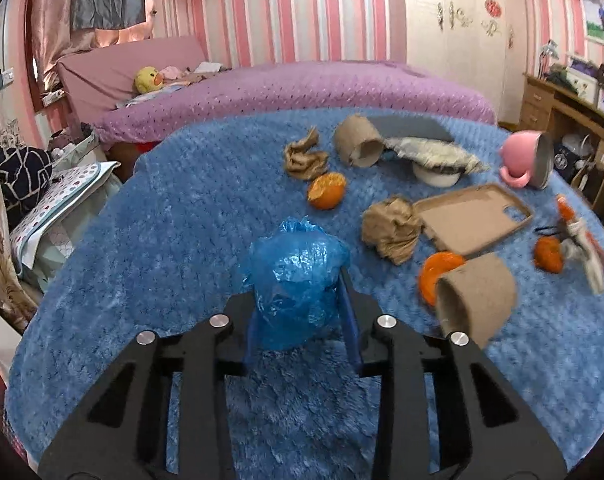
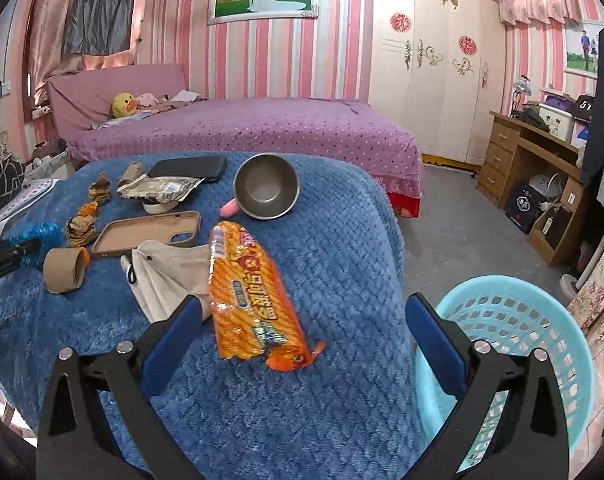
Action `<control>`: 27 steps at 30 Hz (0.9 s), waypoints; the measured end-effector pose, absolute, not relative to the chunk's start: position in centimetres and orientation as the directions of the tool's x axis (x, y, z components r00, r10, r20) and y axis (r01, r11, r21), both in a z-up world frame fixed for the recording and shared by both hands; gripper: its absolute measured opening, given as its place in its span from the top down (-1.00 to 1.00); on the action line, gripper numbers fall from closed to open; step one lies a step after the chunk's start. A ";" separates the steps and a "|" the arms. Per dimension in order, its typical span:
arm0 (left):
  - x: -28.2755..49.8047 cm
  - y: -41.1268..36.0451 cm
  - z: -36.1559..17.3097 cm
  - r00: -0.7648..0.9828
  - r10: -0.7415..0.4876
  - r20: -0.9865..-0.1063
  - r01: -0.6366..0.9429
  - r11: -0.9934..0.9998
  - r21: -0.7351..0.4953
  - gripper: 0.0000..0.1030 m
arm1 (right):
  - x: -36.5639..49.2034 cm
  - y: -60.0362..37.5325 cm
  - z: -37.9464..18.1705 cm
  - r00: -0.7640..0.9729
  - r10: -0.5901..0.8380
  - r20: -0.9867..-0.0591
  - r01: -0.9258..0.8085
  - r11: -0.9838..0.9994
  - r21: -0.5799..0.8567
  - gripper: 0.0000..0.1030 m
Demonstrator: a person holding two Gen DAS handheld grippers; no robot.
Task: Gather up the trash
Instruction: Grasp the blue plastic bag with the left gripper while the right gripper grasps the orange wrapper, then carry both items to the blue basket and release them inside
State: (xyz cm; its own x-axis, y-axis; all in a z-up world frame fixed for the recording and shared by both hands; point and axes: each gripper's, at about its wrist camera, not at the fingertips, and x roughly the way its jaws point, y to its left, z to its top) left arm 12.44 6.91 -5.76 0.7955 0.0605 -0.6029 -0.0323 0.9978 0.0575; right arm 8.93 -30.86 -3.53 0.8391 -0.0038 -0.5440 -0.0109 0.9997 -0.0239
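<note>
The crumpled blue plastic bag (image 1: 298,280) hides the left gripper (image 1: 302,308) fingertips, the orange peel (image 1: 435,276) sits half behind a cardboard tube (image 1: 477,300) — and the basket (image 2: 549,320) runs off-frame.

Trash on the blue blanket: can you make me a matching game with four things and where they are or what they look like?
Things:
1. blue bag
2. orange wrapper
3. metal bowl
4. basket

Clues:
A. tipped on its side
B. squeezed in the left tool
C. beside the blanket, light blue
D. lying flat between the open right tool's fingers

Pairs: 1-B, 2-D, 3-A, 4-C
</note>
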 end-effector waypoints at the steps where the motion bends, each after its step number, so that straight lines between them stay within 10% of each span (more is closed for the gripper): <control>1: 12.1 7.0 -5.5 0.802 0.059 -0.594 -0.034 0.998 0.053 0.40 | 9.1 -30.5 -3.7 0.835 0.004 -0.550 -0.020 1.000 -0.023 -0.92; 11: 9.4 6.8 -2.8 0.842 0.058 -0.537 -0.067 0.998 0.003 0.40 | 11.1 -27.5 -6.1 0.769 0.021 -0.639 -0.077 0.995 -0.059 -0.44; 20: 9.8 6.2 -3.3 0.824 0.043 -0.565 -0.056 0.998 -0.005 0.40 | 13.1 -27.8 -7.7 0.725 -0.025 -0.688 -0.044 0.996 -0.083 -0.39; 27: 9.8 5.5 -3.0 0.829 0.022 -0.559 -0.038 0.999 -0.018 0.40 | 13.0 -29.9 -8.3 0.687 0.058 -0.724 -0.076 0.997 0.009 0.23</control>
